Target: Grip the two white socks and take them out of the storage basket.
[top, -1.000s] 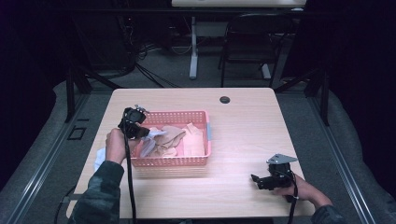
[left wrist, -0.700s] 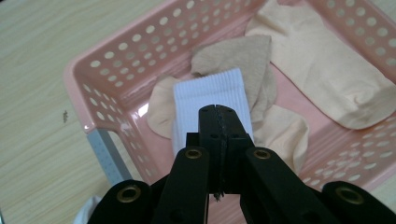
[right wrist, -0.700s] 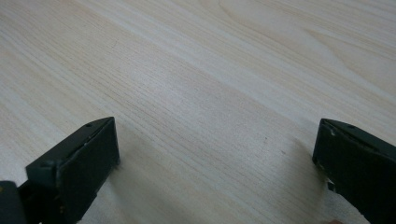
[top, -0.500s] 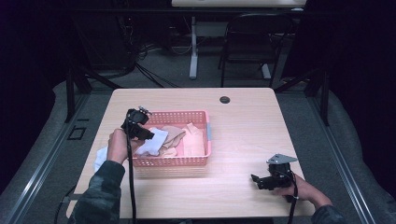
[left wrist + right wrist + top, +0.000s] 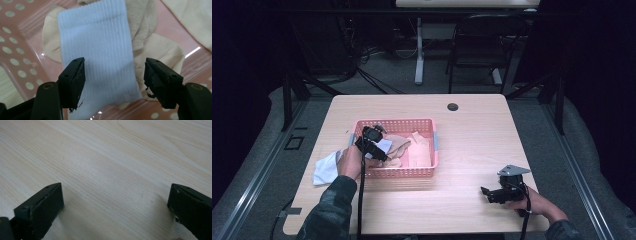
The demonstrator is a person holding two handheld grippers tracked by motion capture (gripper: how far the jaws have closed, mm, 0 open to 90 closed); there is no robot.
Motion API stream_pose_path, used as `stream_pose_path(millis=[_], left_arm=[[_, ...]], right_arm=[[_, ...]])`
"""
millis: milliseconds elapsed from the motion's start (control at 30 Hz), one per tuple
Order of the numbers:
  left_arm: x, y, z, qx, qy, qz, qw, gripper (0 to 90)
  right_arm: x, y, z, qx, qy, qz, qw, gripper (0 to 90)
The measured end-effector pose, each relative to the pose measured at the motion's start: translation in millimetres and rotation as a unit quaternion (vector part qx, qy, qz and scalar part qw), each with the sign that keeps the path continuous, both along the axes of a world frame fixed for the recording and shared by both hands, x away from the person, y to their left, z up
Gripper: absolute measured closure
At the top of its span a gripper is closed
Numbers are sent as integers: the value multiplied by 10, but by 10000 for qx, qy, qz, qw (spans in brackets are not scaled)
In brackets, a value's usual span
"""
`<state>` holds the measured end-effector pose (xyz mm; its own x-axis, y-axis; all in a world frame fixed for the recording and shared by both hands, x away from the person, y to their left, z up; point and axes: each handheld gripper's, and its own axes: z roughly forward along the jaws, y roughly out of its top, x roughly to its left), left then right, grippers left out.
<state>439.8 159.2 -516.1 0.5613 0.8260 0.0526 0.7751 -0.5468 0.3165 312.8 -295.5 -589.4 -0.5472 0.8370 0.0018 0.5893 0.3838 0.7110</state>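
The left gripper (image 5: 371, 145) angles down into the pink perforated plastic basket (image 5: 432, 145) at nine o'clock; its jaws have just been opening and now stand spread astride the white ribbed sock (image 5: 100, 55), which lies released on beige socks (image 5: 160, 52). The right gripper (image 5: 492, 194), jaws wide, rests low over the pale wooden table (image 5: 472, 130) at five o'clock.

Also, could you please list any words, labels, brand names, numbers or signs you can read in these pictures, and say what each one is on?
There is no text to read in any view.
White sock: plain ribbed knit, no logo or label.
Pink basket: plain walls with holes, no print.
Beige socks: unmarked.
Table: bare wood grain.
Left gripper and right gripper: black fingers, no markings.
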Motion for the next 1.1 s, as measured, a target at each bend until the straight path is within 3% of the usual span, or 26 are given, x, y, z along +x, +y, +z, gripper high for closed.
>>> stream_pose_path(millis=[300, 533, 667, 967, 1100], left_arm=[[21, 84, -43, 104, 27, 128, 9999, 585], [19, 151, -1, 32, -7, -30, 10000, 821], [11, 183, 62, -78, -64, -9, 9999, 827], [-20, 282, 371, -369, -293, -144, 9988, 828], [-44, 303, 519, -399, -413, -188, 9982, 828]], right_arm=[[0, 0, 0, 3, -1, -2, 10000, 0], [0, 0, 0, 1, 0, -2, 10000, 0], [0, 0, 0, 2, -1, -1, 10000, 0], [0, 0, 0, 1, 0, -1, 10000, 0], [0, 0, 0, 1, 0, -2, 10000, 0]])
